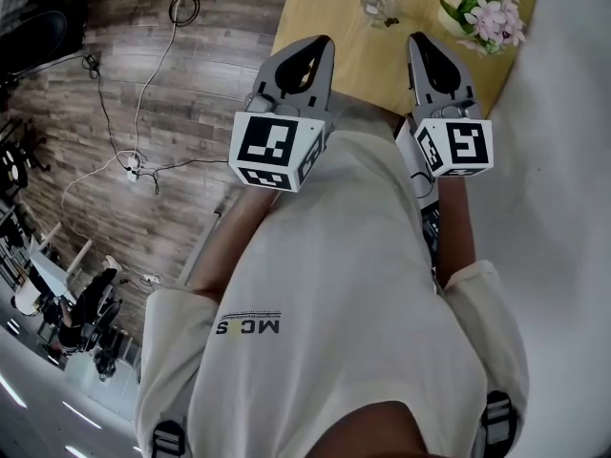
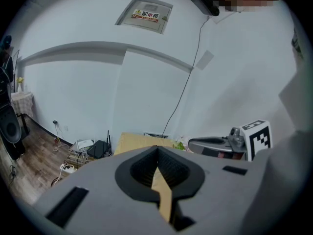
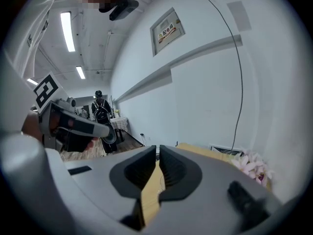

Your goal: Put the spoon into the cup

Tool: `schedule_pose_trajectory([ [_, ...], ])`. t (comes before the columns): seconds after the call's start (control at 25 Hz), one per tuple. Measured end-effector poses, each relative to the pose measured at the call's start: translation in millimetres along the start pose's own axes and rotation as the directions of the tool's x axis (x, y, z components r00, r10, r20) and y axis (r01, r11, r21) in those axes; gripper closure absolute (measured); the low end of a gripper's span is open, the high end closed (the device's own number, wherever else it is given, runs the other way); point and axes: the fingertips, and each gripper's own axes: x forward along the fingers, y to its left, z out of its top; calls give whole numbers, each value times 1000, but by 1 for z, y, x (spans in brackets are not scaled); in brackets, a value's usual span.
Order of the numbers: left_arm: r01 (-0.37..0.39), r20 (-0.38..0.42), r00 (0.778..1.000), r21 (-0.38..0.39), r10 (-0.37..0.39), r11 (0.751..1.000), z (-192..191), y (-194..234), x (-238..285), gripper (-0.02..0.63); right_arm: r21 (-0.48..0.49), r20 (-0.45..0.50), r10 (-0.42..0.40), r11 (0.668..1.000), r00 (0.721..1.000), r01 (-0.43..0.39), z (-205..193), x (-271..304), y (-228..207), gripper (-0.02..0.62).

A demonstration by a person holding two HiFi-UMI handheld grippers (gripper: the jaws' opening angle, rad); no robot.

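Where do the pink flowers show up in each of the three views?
Head view: the pink flowers are at top right, on the far right corner of the wooden table.
Left gripper view: only a small green and pale scrap just right of centre, at the table's far edge; probably them.
Right gripper view: low right, at the table's far end.
Shared landmark: the wooden table.

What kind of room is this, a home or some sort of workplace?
Probably an office or lab-style workroom: a wooden floor strewn with cables and a power strip, a plain wooden table with flowers, and an electrical panel on the wall.
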Motion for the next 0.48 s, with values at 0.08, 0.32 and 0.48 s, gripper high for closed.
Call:
schedule_pose_trajectory([
  [0.08, -5, 21, 1000, 3, 5, 1000, 5, -1, -4, 595, -3, 4, -1, 1000, 1000, 1, 4, -7, 1, 552],
  [0.32, -9, 66, 998, 8, 8, 1000, 20, -2, -15, 595, -4, 17, -17, 1000, 1000, 17, 18, -26, 3, 552],
  [0.48, -6, 74, 997, 21, 5, 1000, 23, -2, -18, 595, 114, 55, -2, 993, 998, -4, 29, -34, -1, 552],
])
